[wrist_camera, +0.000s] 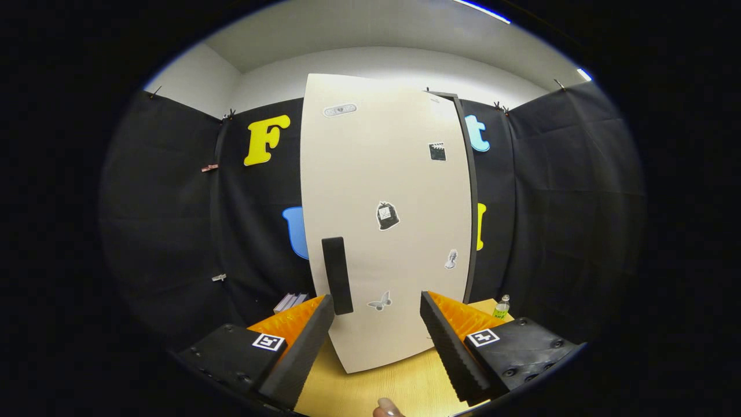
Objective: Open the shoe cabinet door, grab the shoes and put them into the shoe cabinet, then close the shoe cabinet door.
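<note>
A fingertip (386, 408) of the person shows at the very near edge, low between the two fingers, over the wooden table (399, 382). The gripper (377, 313) has its fingers spread wide apart, with nothing pinched between them; bare tabletop lies in the gap. Just ahead stands the shoe cabinet (405, 191), tall and pale, its door (382, 231) facing the gripper and appearing shut or nearly so, with a dark edge running down its right side. The lower end of the door's dark vertical handle (337, 275) sits just beside the tip of the left finger; whether the two touch cannot be told. Small stickers are scattered over the door: a butterfly (380, 301) low between the fingertips, a dark one (386, 215) near the middle, and others higher up. To the right, beyond the right finger, a small bottle (502, 307) stands on the table near the cabinet's side. Behind everything hangs the black cloth wall (556, 202).
</note>
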{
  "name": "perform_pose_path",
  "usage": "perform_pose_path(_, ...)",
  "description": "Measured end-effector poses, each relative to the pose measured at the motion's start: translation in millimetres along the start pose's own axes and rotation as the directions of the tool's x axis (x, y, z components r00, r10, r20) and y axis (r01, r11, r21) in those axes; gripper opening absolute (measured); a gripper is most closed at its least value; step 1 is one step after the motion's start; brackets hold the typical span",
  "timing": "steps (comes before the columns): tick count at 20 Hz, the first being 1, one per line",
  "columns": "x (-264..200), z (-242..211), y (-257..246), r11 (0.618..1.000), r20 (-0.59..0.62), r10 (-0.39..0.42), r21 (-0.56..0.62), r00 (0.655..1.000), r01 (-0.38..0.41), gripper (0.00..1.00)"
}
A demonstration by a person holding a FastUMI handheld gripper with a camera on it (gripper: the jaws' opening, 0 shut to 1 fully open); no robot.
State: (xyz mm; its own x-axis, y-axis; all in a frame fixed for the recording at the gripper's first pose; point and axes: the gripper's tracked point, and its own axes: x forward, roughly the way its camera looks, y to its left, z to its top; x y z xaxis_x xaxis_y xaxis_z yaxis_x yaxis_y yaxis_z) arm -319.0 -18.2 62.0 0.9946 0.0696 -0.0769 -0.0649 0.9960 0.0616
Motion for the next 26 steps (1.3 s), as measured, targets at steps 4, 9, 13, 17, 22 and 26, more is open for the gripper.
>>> perform_pose_path(4, 1, -2, -2, 1.000, -0.007, -0.002, -0.008, 1.000, 0.002, 0.98)
perform_pose_path(9, 2, -2, -6, 1.000, -0.005, -0.014, -0.006, 1.000, 0.014, 0.98)
perform_pose_path(13, 3, -2, -9, 1.000, -0.001, -0.017, -0.010, 1.000, 0.017, 0.98)
perform_pose_path(17, 4, -1, -9, 1.000, 0.001, -0.018, -0.009, 1.000, 0.018, 0.98)
perform_pose_path(22, 5, -2, -14, 0.999, -0.003, -0.030, -0.014, 1.000, 0.030, 0.98)
perform_pose_path(26, 6, -1, -15, 0.999, 0.002, -0.032, -0.016, 0.999, 0.033, 0.98)
